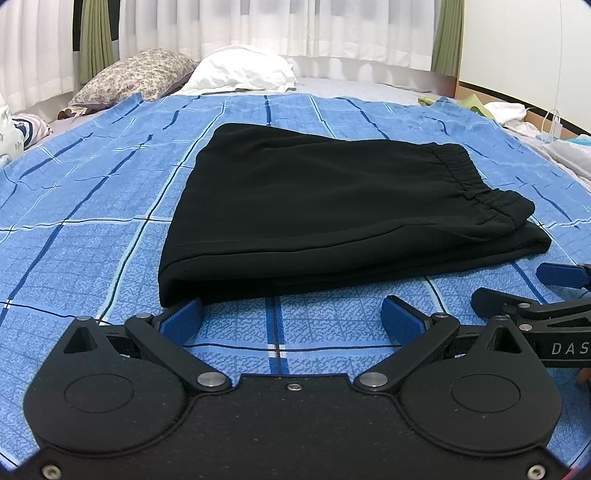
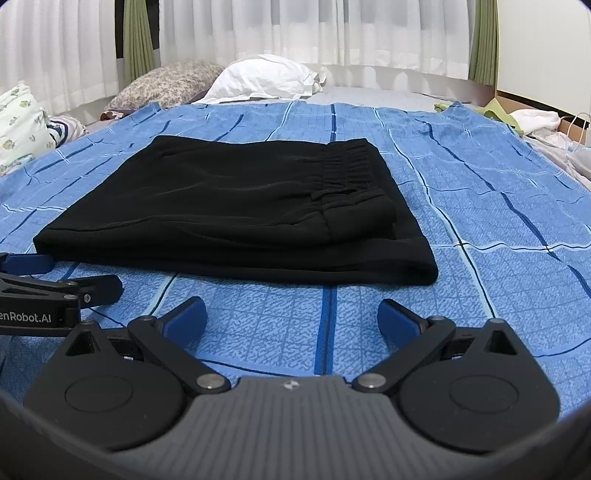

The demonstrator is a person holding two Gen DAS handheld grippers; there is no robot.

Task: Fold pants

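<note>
You held your left gripper and right gripper low over the blue checked blanket, both spread wide with nothing between their blue pads. Just beyond them lay the black pants, folded into a compact stack, elastic waistband on top at the right. Pillows sat farther back.

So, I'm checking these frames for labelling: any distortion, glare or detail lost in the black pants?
Left wrist view: fisheye bends the blue blanket lines, corners vignetted; pants mostly flat black, only the waistband gathers readable. Right wrist view: same bowing, curtains backlit and bright, focus sharp.
</note>
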